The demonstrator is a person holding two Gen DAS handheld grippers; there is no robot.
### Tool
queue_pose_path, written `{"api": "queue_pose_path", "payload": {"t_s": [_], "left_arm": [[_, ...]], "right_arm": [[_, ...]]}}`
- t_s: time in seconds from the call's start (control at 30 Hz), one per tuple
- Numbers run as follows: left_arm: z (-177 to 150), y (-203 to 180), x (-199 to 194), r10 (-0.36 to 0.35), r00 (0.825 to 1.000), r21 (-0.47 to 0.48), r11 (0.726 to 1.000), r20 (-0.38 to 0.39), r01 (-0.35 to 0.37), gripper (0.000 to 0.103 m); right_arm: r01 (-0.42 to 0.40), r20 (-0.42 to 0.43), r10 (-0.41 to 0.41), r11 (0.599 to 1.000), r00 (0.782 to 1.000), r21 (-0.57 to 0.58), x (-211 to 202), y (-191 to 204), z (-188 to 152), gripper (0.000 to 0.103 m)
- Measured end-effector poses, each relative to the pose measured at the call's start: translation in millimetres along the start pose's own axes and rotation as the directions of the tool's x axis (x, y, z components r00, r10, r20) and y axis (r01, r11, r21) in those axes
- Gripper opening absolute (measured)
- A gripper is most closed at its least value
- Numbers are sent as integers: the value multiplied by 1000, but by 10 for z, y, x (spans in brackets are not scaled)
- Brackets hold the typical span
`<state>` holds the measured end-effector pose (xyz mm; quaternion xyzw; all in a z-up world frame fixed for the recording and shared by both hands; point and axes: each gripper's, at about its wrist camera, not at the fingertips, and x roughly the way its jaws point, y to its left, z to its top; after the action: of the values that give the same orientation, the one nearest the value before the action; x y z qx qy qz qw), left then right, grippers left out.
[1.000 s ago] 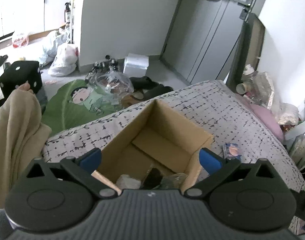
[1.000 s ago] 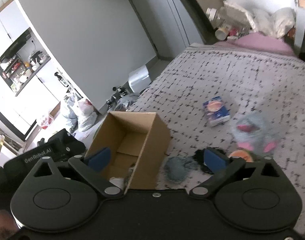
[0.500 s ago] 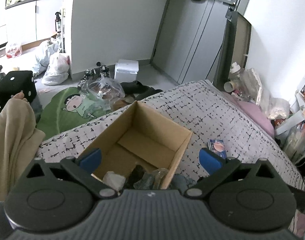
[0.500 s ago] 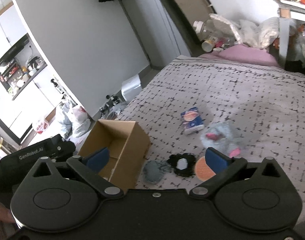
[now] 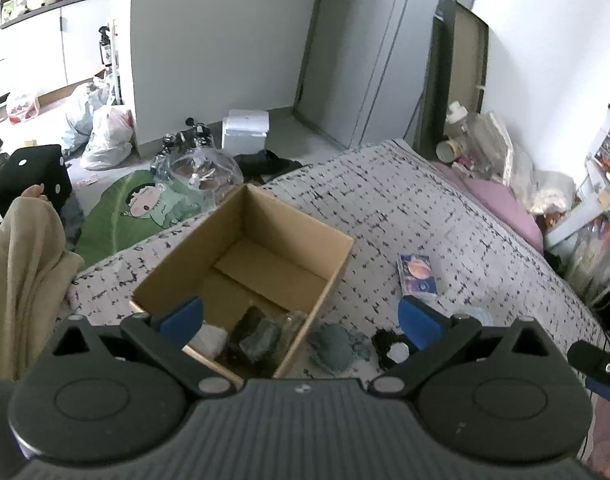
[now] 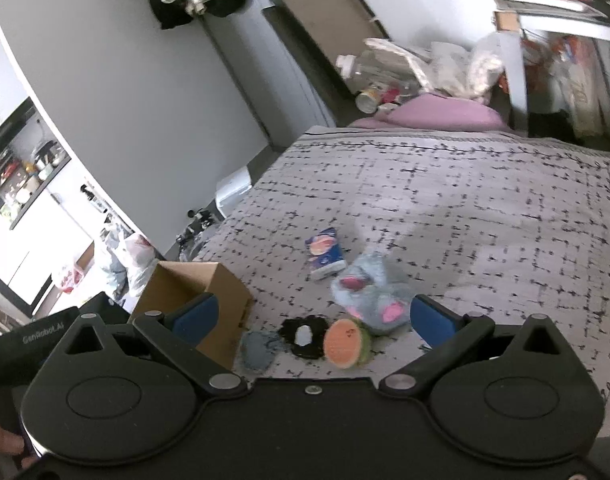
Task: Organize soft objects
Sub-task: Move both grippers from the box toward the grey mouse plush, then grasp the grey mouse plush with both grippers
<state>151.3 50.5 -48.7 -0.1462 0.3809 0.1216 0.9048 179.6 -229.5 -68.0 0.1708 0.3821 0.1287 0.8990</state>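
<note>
An open cardboard box (image 5: pixel 305 236) stands on the patterned bed; it also shows in the right wrist view (image 6: pixel 221 284). Inside its near corner lie a dark grey soft item (image 5: pixel 259 336) and a white one (image 5: pixel 209 338). Beside the box on the bed lie a grey-blue knitted piece (image 5: pixel 337 346) (image 6: pixel 257 350), a black flower-shaped piece (image 5: pixel 391 350) (image 6: pixel 305 336), an orange half-fruit plush (image 6: pixel 345 342), a light blue and pink plush (image 6: pixel 369 292) and a small blue packet (image 5: pixel 419 274) (image 6: pixel 325 254). My left gripper (image 5: pixel 301 320) is open and empty above the box. My right gripper (image 6: pixel 311 316) is open and empty above the soft items.
A pink pillow (image 6: pixel 437 114) and bottles and bags (image 6: pixel 389 76) lie at the bed's head. On the floor are a green cartoon cushion (image 5: pixel 141 208), plastic bags (image 5: pixel 105 136) and a white container (image 5: pixel 245 130). A beige cloth (image 5: pixel 21 264) hangs at the left.
Both grippers have pulled back and risen from the box. More of the bed and the soft items beside the box have come into view. Both stay open.
</note>
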Motion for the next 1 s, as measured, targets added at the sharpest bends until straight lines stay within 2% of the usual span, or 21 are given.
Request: {"api": "queue_pose_path", "payload": {"t_s": [0.3,0.6,0.83,0.9,1.0], "left_arm": [[-79,-288,43,-14,1000,32,999,-12,15,103],[-129,-486,133,-36,999,28,999,2,36,102],[-141,-659,286,-45,999,36,998,-3,45,99],[-130,-699,341,-61,998,16,998,-21,61,95],[-142,-777,422,-81,996,8,997,-27,81,90]], "right_arm": [[12,12,-12,999,1000,46,-37,-282,70,103],[21,2,-21,998,1000,61,108,-444,148,102],[22,-15,-20,994,1000,109,296,-522,279,95],[34,-7,-33,992,999,120,346,-542,333,94],[29,-18,-27,990,999,136,465,-584,385,87]]}}
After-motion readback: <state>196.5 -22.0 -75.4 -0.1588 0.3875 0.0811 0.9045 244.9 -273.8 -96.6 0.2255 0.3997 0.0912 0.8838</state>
